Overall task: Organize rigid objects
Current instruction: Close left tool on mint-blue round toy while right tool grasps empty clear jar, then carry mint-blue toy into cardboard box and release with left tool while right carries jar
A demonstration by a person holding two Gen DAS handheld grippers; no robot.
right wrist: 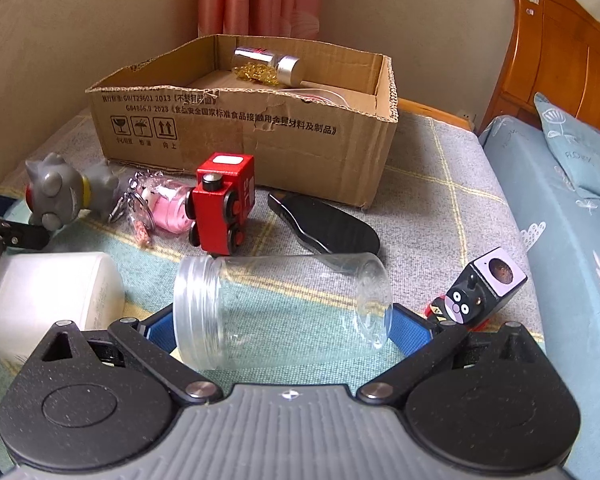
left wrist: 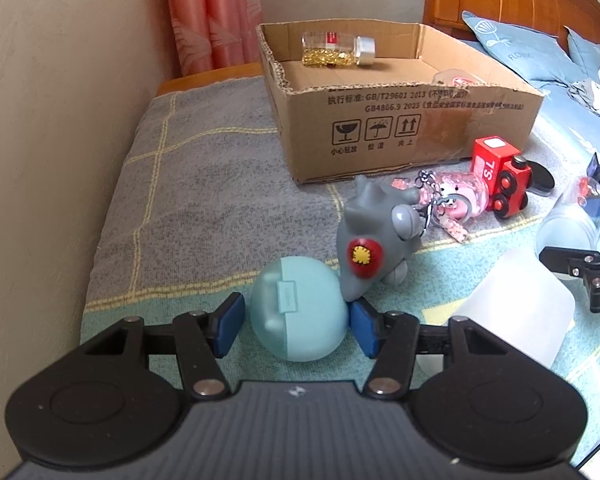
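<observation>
A round teal case [left wrist: 298, 314] lies on the checked blanket between the blue pads of my left gripper [left wrist: 296, 322]. The pads sit at its two sides, open around it, a small gap on the left. A grey toy figure [left wrist: 374, 236] leans against the case. A clear plastic jar [right wrist: 280, 308] lies on its side between the wide-open fingers of my right gripper [right wrist: 284, 328]. The cardboard box [left wrist: 400, 120] stands behind, holding a small bottle of gold beads [left wrist: 338, 50]; it also shows in the right wrist view [right wrist: 244, 136].
A red toy train [right wrist: 224, 200], a pink keychain [right wrist: 166, 204], a black flat case [right wrist: 324, 226], a white tub [right wrist: 48, 300] and a black-and-white cube toy [right wrist: 480, 292] lie on the blanket. A wall is at the left, the wooden headboard [right wrist: 560, 48] and pillows at the right.
</observation>
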